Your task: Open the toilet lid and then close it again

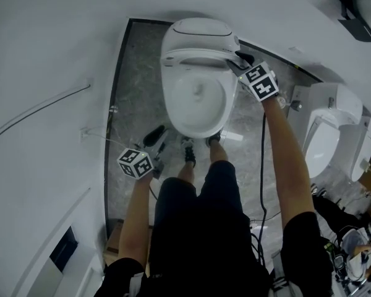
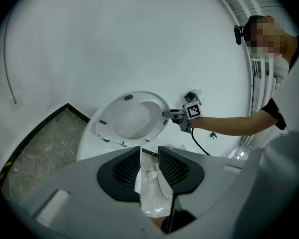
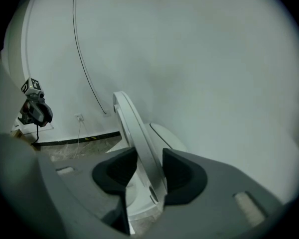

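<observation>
- Left gripper (image 2: 149, 167): jaws apart, nothing between them. It hangs low by the person's leg, well apart from the toilet.
- Bowl (image 1: 196, 101): uncovered.
- Toilet lid (image 3: 133, 131): raised, near upright at the bowl's far end. Right gripper (image 1: 241, 65) is clamped on its side edge.
- Risk (judged): the thin, smooth edge may slip from the pads and the lid would slam down.

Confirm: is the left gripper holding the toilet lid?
No, the left gripper is empty and apart from the toilet lid, whose edge sits in the right gripper.
</observation>
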